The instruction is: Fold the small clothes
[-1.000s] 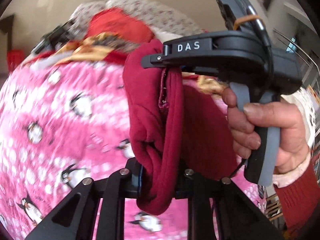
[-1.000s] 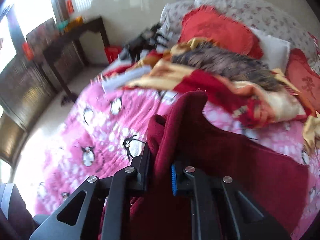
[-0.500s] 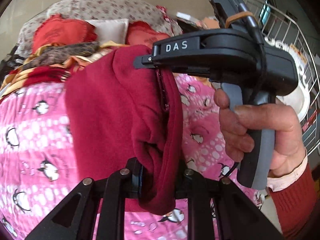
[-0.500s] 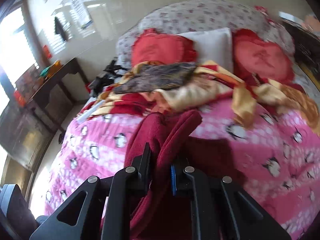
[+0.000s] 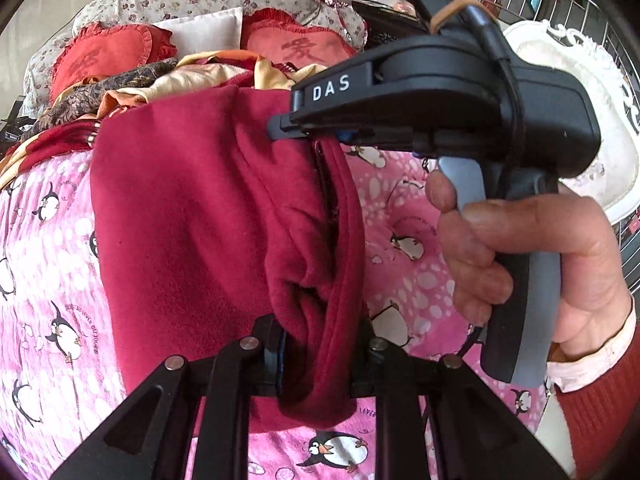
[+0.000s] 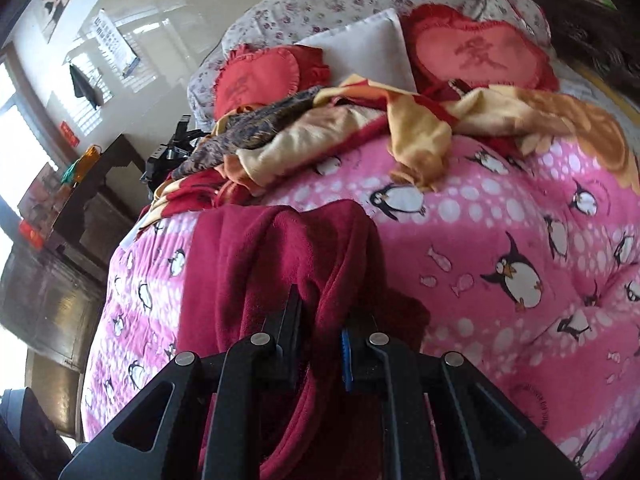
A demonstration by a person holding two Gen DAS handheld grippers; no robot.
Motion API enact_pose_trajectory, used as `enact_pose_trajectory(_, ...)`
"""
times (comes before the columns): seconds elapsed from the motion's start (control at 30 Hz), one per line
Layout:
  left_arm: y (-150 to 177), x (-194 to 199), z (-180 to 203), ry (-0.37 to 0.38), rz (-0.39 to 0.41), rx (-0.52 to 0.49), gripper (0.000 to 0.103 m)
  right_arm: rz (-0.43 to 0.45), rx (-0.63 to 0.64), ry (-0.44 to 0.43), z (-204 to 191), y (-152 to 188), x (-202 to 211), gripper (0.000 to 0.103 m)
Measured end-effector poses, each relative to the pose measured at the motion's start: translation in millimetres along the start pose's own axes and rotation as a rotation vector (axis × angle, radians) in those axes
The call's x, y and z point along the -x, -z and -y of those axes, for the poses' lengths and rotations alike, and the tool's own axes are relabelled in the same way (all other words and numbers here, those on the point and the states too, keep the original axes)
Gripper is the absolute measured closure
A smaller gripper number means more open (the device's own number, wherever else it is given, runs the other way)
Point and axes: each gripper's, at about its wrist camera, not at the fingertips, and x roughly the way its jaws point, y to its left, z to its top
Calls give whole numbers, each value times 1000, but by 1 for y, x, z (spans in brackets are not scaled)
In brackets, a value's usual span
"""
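A dark red fleece garment (image 5: 192, 216) hangs between both grippers above a pink penguin-print bedspread (image 5: 48, 240). My left gripper (image 5: 318, 354) is shut on a bunched edge of it at the bottom of the left wrist view. In that same view the right gripper (image 5: 288, 130) clamps another edge higher up, with a person's hand (image 5: 520, 248) around its grey handle. In the right wrist view my right gripper (image 6: 320, 332) is shut on a fold of the garment (image 6: 256, 264), which drapes down to the left over the bedspread (image 6: 500, 240).
Crumpled yellow, red and brown cloths (image 6: 360, 128) lie heaped across the bed behind the garment. Red heart cushions (image 6: 476, 56), a white pillow (image 6: 368, 56) and a floral pillow stand at the head. A dark wooden table (image 6: 100, 184) is left of the bed.
Both grippers swung sideways with the garment, which has spread wider to the left. The view turned toward the bed's head, and the pillows came into sight.
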Motion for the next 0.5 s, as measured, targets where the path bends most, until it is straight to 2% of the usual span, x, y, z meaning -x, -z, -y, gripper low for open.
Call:
enact_pose_trajectory(0.13, 1, -2, 5, 2, -10, -6, 81, -8, -27, 5, 10, 3, -3, 103)
enact_pose_trajectory(0.23, 7, 19, 5, 73, 4, -20, 75, -7, -68, -8, 17, 4, 5, 96)
enact_pose_trajectory(0.33, 15, 50, -6, 154, 18, -26, 73, 36, -97, -7, 22, 5, 24, 91)
enact_pose_trajectory(0.4, 19, 68, -13, 153, 47, -34, 70, 71, -108, -3, 24, 5, 34, 88)
enact_pose_trajectory(0.5, 21, 88, -32, 104, 90, -17, 67, 86, -124, -14, 22, 2, 37, 80)
